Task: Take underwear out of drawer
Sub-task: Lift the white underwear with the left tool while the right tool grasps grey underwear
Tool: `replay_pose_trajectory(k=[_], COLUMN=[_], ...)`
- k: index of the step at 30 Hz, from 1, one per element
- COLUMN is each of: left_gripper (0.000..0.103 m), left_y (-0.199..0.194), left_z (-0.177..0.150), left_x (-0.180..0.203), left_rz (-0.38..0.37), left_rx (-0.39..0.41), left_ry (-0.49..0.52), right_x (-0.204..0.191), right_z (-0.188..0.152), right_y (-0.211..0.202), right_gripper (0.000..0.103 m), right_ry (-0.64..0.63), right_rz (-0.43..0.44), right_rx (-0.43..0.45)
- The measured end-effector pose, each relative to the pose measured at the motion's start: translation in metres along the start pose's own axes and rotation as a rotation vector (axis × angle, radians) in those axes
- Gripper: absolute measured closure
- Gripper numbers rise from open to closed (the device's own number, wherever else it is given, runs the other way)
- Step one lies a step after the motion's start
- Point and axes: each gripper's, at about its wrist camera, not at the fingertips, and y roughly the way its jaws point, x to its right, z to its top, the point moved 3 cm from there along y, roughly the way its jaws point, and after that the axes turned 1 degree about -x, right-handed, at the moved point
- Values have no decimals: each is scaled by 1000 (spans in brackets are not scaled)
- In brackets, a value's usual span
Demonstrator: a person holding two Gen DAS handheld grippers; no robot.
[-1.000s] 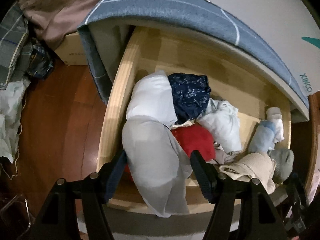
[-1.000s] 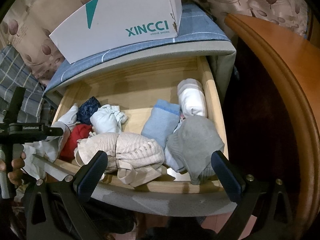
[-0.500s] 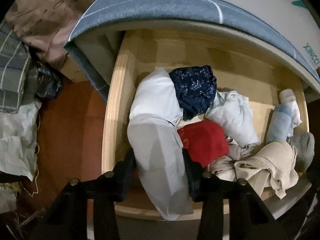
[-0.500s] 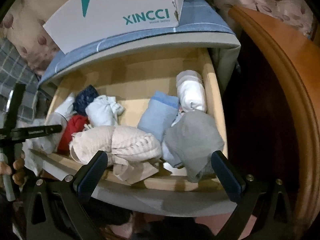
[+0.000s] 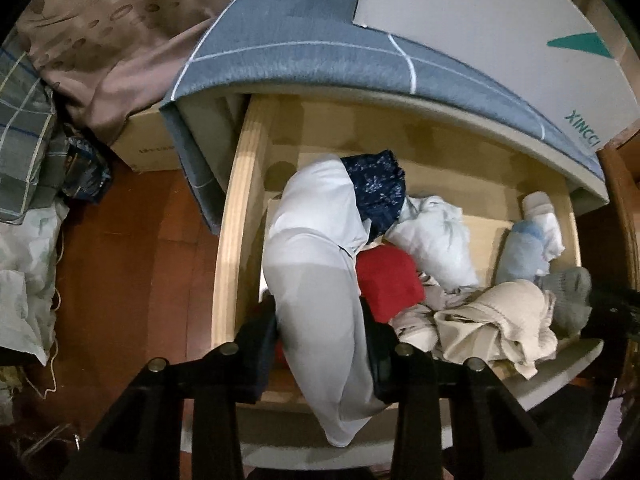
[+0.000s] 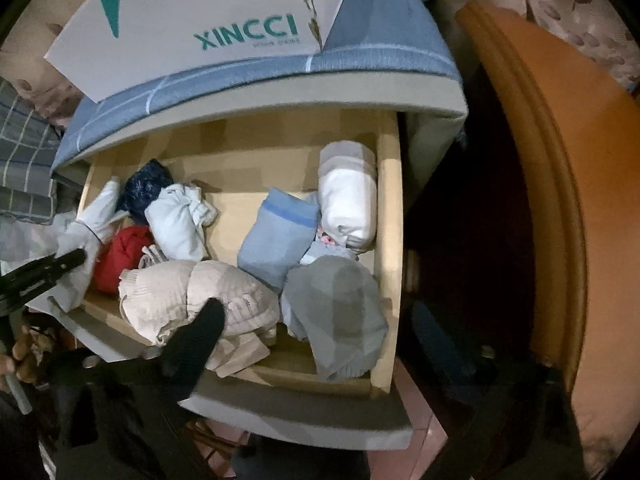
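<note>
The open wooden drawer (image 5: 232, 224) holds several rolled garments. My left gripper (image 5: 319, 316) is closing its jaws on a long pale grey-white underwear piece (image 5: 316, 248), and both pads press its sides. That piece hangs over the drawer's front edge beside a red roll (image 5: 388, 280) and a navy one (image 5: 378, 188). My right gripper (image 6: 316, 312) hovers over the drawer (image 6: 390, 216) with its jaws closing. A grey garment (image 6: 332, 300) lies between them, unpressed. Its left finger (image 6: 196, 336) overlaps a beige knit (image 6: 200, 292).
A white XINCCI box (image 6: 200, 20) sits on the blue checked cover above the drawer. A curved wooden furniture edge (image 6: 560, 160) stands close on the right. A blue roll (image 6: 276, 236) and a white roll (image 6: 348, 196) fill the drawer's right side. The floor (image 5: 132, 260) lies at left.
The left jaws have come together onto the pale underwear and lifted slightly. The right gripper has swung to the right and its fingers have drawn closer together.
</note>
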Motion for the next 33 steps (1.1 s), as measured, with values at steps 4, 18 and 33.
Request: replay_pose_trajectory(k=[4,18,33], left_gripper=[67,67,67], left_y=[-5,-13,-33], left_z=[-2,-7,-11], left_x=[2,1,1], left_rz=[-9,-22,-40], left_rx=[4,7,24], left_ry=[15,23,35], right_x=[3,-21,-16], right_z=[2,1,-16], right_y=[16,57,57], right_gripper=[33,39,64], right_ry=[15,-66,-75], right_rz=[-7,-5,-121], right_rx=[-43,-106,-7])
